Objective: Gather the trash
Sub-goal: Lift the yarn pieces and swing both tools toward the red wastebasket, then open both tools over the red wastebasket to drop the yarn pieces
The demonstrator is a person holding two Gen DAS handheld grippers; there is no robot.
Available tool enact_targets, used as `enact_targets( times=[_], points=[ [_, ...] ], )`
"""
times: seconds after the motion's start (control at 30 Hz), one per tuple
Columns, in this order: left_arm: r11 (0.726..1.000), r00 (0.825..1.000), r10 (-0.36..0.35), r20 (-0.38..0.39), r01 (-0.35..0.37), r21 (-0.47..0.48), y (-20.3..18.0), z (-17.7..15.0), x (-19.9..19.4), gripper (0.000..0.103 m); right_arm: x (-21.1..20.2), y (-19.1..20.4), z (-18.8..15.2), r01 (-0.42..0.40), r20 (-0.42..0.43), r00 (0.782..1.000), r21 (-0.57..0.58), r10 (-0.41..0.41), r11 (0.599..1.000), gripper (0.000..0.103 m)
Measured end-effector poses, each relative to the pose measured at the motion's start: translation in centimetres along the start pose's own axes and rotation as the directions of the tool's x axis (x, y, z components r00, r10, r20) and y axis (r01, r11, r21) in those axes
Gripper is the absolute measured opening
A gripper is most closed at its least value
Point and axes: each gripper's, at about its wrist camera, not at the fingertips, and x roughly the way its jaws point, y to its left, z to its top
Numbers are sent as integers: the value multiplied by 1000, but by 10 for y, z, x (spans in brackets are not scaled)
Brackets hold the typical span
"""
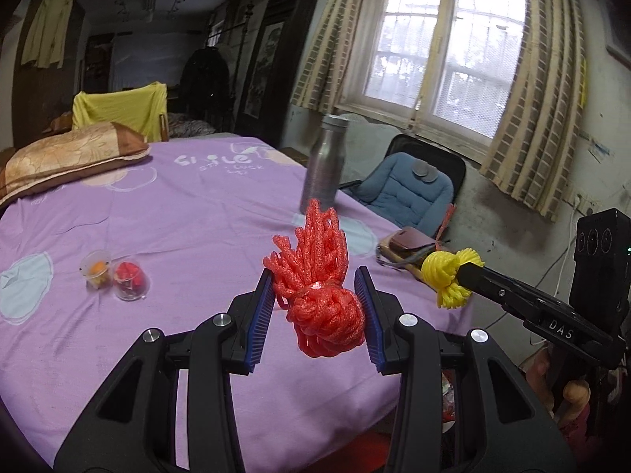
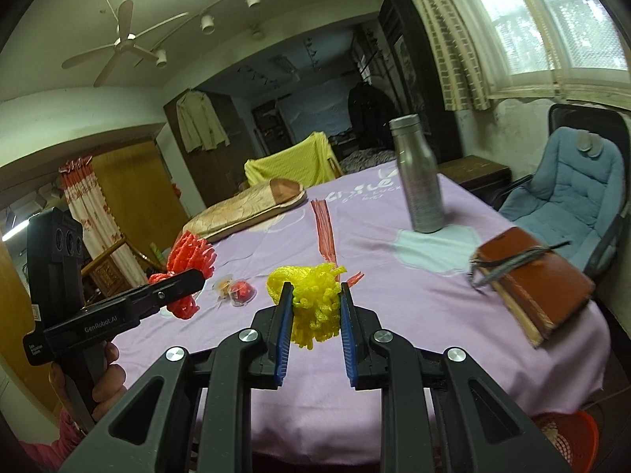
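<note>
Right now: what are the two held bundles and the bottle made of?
Red bundle and yellow bundle: likely foam fruit netting, matte with a puffy, open mesh of strands. Bottle: looks like brushed steel with a dull grey sheen; coated aluminium is possible.

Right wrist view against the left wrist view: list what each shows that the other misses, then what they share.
Only the right wrist view shows the ceiling fan, the red strip lying on the cloth, the orange basket below the table edge, and the hand holding the left gripper.

Only the left wrist view shows the whole window.

Both show the red foam net, yellow foam net, steel bottle, brown notebook, two plastic cups and pillow.
</note>
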Motion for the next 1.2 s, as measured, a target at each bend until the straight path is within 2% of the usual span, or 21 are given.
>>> enact_targets(
  times=[0.2, 0.4, 0.6, 0.8, 0.93, 1.0, 1.03, 1.07, 1.1, 1.13, 1.2],
  points=[
    [997, 999, -45, 0, 45, 63, -42, -10, 1, 42, -43, -18, -12, 43, 58, 997, 16, -44, 999, 22],
    [984, 992, -115, -45, 120, 130, -93, -21, 15, 42, -94, -51, -29, 122, 107, 986, 53, -127, 991, 23],
    [953, 966, -213, -148, 239, 189, -148, -38, 48, 42, -139, -105, -57, 257, 108, 956, 133, -272, 957, 23],
    [919, 923, -275, -270, 334, 207, -192, -57, 94, 42, -147, -171, -92, 334, 32, 936, 242, -351, 911, 23],
    [899, 885, -293, -361, 384, 212, -219, -76, 132, 42, -134, -216, -127, 386, -74, 920, 326, -384, 863, 25],
    [888, 861, -295, -415, 407, 214, -231, -88, 153, 42, -124, -236, -145, 421, -143, 907, 345, -397, 839, 28],
    [883, 849, -295, -439, 417, 214, -237, -93, 162, 42, -117, -248, -154, 442, -194, 897, 349, -398, 826, 38],
    [880, 840, -295, -455, 424, 213, -241, -97, 169, 42, -112, -255, -160, 458, -224, 888, 354, -401, 816, 54],
    [876, 831, -296, -472, 432, 212, -245, -102, 176, 42, -111, -267, -170, 481, -246, 876, 377, -416, 792, 55],
    [870, 817, -296, -495, 444, 212, -251, -108, 185, 42, -112, -271, -174, 487, -248, 873, 390, -421, 781, 55],
    [862, 801, -298, -520, 460, 213, -259, -115, 196, 42, -119, -278, -178, 477, -234, 879, 424, -415, 770, 55]
  ],
)
